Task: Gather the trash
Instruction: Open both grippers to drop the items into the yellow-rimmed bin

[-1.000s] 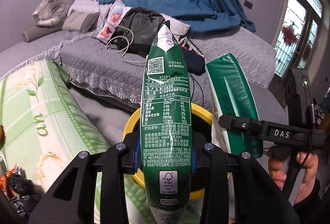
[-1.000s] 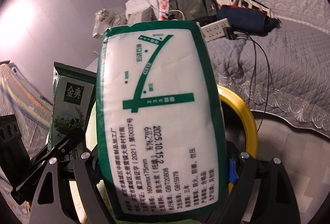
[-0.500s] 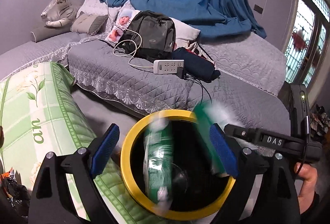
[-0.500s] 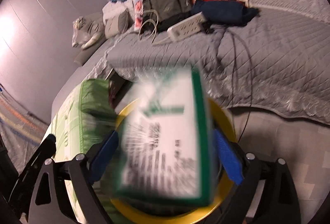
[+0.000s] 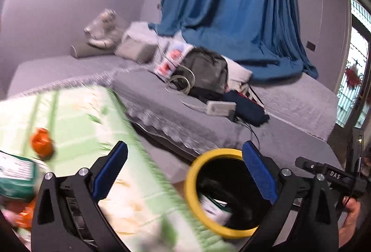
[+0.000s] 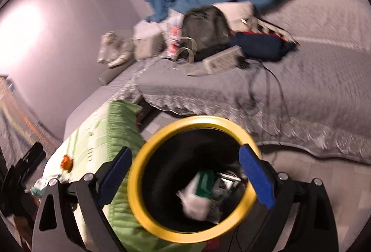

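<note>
Left gripper [image 5: 183, 173] and right gripper [image 6: 185, 179] jaws just opened wide, nothing held between. Green-white cartons [image 6: 204, 191] seen lying inside yellow-rimmed bin [image 6: 148, 152], beside green-covered table [image 5: 76, 112].

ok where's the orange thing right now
The orange thing lies on the green cloth, at the left in both wrist views, just beyond a green-and-white packet and left of the yellow-rimmed bin.

Both green-and-white cartons [image 6: 204, 184], clamped a second ago, now lie inside the yellow-rimmed black bin [image 6: 148, 214], the left gripper [image 5: 184, 173] and right gripper [image 6: 185, 175] just opened, empty.
</note>
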### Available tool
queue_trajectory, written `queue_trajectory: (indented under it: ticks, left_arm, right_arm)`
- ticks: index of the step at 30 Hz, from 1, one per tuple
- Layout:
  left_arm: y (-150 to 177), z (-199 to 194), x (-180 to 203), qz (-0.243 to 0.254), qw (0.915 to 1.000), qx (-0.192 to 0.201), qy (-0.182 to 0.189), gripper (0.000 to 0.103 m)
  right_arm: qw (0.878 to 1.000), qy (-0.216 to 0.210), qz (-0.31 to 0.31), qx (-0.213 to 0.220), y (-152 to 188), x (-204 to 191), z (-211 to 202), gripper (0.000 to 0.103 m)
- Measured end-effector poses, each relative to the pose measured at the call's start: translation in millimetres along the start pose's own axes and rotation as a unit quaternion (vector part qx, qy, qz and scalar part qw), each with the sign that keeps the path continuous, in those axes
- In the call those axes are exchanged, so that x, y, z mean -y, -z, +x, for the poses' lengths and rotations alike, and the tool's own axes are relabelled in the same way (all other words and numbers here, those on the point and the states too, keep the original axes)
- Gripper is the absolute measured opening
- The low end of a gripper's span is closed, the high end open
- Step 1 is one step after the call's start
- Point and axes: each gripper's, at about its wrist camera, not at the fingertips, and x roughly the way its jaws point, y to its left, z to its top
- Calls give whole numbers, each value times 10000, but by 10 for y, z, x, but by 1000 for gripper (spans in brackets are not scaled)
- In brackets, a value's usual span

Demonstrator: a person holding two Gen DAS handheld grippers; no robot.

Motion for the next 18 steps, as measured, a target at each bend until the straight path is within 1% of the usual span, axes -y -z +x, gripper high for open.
queue_trajectory:
  ticks: [3, 4, 6, 8, 10, 12, 13, 14, 15, 17, 18]
  left_arm:
    - [-31, -397, -246, -18, 9998, 176, -95, 95]
    - [-28, -577, -370, 21, 9995, 245, -215, 95]
    - [11, -834, -551, 91, 9985, 331, -436, 95]
    - [90, -1151, -821, 121, 9959, 396, -809, 95]
    - [208, -1475, -1100, 117, 9910, 479, -1247, 95]
    - [322, -1734, -1349, 62, 9850, 516, -1648, 95]
    - [408, -1866, -1459, 15, 9807, 539, -1877, 95]
    - [515, -2033, -1613, -78, 9740, 572, -2190, 95]
    - [617, -2173, -1733, -149, 9682, 584, -2427, 95]
    - [818, -2439, -1985, -399, 9570, 556, -2818, 95]
    - [899, -2539, -2089, -515, 9540, 526, -2906, 95]
  right_arm:
    - [9973, -520, -511, 112, 20, -345, -78, 93]
    - [9946, -750, -700, 176, 33, -482, -102, 94]
    - [9877, -1142, -1043, 219, 62, -738, -126, 95]
    - [9763, -1568, -1486, 149, 119, -1075, -109, 95]
    - [9666, -1809, -1813, 75, 174, -1341, -87, 95]
    - [9510, -2111, -2254, -136, 282, -1694, -29, 95]
    - [9403, -2306, -2485, -293, 359, -1897, 9, 95]
    - [9333, -2423, -2620, -397, 415, -2012, 31, 95]
    - [9224, -2614, -2792, -540, 500, -2179, 58, 95]
    - [8991, -3009, -3076, -801, 705, -2487, 72, 95]
    - [8903, -3149, -3163, -901, 803, -2606, 69, 95]
